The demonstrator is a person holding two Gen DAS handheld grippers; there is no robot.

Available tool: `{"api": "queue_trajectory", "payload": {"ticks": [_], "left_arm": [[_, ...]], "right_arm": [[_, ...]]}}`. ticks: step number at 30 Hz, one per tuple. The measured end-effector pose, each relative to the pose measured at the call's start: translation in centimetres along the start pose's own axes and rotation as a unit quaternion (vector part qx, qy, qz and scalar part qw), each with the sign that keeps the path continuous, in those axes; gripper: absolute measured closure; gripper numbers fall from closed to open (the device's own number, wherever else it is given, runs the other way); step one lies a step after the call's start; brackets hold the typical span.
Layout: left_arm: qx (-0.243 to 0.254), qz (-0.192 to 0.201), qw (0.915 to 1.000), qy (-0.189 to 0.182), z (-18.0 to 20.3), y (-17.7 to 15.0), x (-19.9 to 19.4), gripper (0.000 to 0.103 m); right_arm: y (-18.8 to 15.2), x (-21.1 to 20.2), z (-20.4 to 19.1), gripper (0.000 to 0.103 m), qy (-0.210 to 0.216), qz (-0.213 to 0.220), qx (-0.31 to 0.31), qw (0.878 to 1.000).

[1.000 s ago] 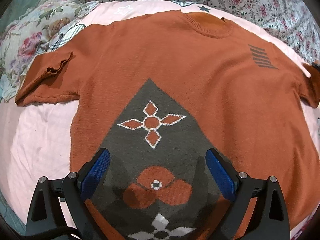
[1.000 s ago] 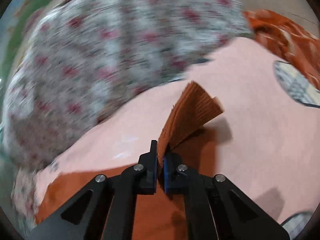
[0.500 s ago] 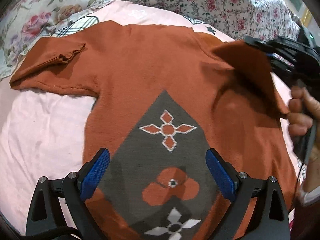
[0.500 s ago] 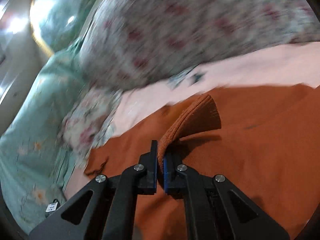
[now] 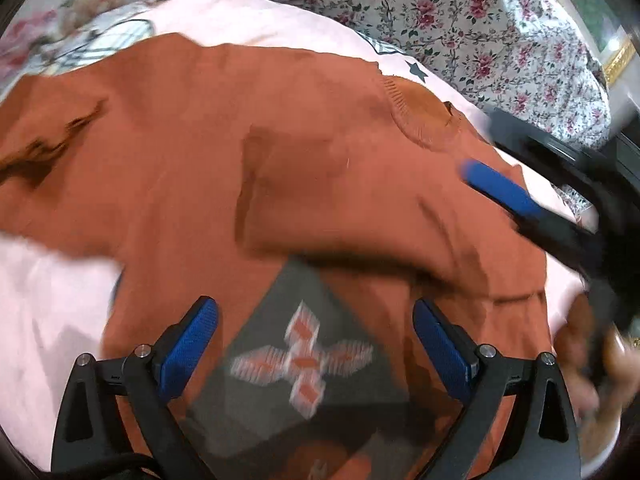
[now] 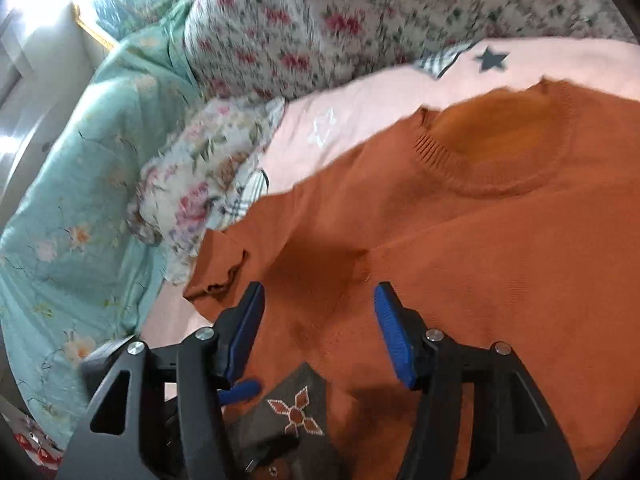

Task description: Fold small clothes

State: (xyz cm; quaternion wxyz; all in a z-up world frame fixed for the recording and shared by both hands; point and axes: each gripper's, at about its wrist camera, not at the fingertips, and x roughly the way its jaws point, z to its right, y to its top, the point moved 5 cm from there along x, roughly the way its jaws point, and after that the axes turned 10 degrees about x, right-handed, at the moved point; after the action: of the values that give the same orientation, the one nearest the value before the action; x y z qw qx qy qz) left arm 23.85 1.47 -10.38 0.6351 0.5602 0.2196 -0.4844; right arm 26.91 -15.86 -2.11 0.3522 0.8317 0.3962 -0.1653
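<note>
An orange knit sweater (image 5: 192,152) with a grey diamond pattern (image 5: 296,360) lies face up on a pink sheet. One sleeve (image 5: 320,192) lies folded across its chest, below the collar (image 5: 424,120). The other sleeve (image 5: 52,148) stretches out to the left. My left gripper (image 5: 316,316) hovers open over the grey pattern, holding nothing. My right gripper (image 6: 320,300) is over the folded sleeve (image 6: 480,280), its jaws opening with no cloth pinched between them. In the left wrist view the right gripper's blue pad (image 5: 500,192) reaches in from the right edge.
The pink sheet (image 5: 52,300) is bordered by a rose-print quilt (image 5: 480,20) at the back. A mint floral blanket (image 6: 60,220) and a floral pillow (image 6: 192,188) lie beyond the outstretched sleeve (image 6: 216,272). A person's hand (image 5: 600,360) holds the right gripper.
The right gripper carried the sleeve cuff across the chest, then opened and let it go. The left gripper moved forward over the sweater toward the chest.
</note>
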Motion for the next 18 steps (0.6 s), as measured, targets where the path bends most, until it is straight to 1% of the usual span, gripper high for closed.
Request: {"api": "queue_trajectory", "payload": {"ticks": [2,5,6,8,9,10,11,12,13,14,15,16,17,18], "left_arm": [[0.002,0.001,0.9999,0.011,-0.2,1.7,1.4,0.004],[-0.009,0.015,0.9999,0.000,-0.8,3.8,2.3,0.004],[-0.011,0.023,0.9996,-0.007,-1.0,4.4,2.5,0.006],[-0.011,0.033,0.9993,-0.013,-1.4,5.0,2.8,0.010],[-0.011,0.037,0.9991,-0.016,-1.5,5.2,3.1,0.015],[-0.010,0.039,0.9990,-0.020,-1.6,5.2,3.1,0.021],[-0.011,0.040,0.9987,-0.029,-1.7,5.2,3.2,0.023],[-0.014,0.042,0.9984,-0.035,-1.6,5.2,3.1,0.031],[-0.016,0.048,0.9977,-0.044,-1.7,5.3,3.1,0.050],[-0.014,0.052,0.9974,-0.048,-1.5,5.4,2.9,0.067],[-0.007,0.048,0.9975,-0.052,-1.4,5.5,3.1,0.099],[0.005,0.036,0.9985,-0.041,-1.5,5.7,3.4,0.101],[0.013,0.041,0.9986,-0.030,-1.3,5.8,2.9,0.101],[0.032,0.071,0.9969,-0.008,-1.3,6.5,1.3,0.101]], "right_arm": [[0.0,-1.8,0.2,0.044,0.005,0.019,0.011,1.000],[-0.8,-5.8,1.7,0.044,-0.003,0.051,0.025,0.998],[-1.1,-6.9,2.2,0.044,-0.008,0.060,0.030,0.998],[-1.9,-9.6,3.5,0.044,-0.017,0.080,0.045,0.996],[-2.2,-10.5,4.1,0.044,-0.020,0.088,0.052,0.995],[-2.5,-11.8,4.9,0.044,-0.026,0.099,0.061,0.993],[-2.6,-12.6,5.5,0.044,-0.031,0.105,0.066,0.992],[-2.8,-13.6,6.1,0.044,-0.039,0.113,0.071,0.990],[-2.8,-14.4,6.6,0.044,-0.045,0.118,0.075,0.989],[-2.8,-15.1,7.2,0.044,-0.051,0.124,0.080,0.988],[-2.8,-15.8,7.7,0.044,-0.056,0.129,0.084,0.986],[-2.6,-16.3,7.9,0.044,-0.061,0.132,0.086,0.986],[-2.5,-17.0,8.4,0.044,-0.068,0.136,0.088,0.984],[-2.4,-17.6,8.7,0.044,-0.074,0.139,0.089,0.984]]}}
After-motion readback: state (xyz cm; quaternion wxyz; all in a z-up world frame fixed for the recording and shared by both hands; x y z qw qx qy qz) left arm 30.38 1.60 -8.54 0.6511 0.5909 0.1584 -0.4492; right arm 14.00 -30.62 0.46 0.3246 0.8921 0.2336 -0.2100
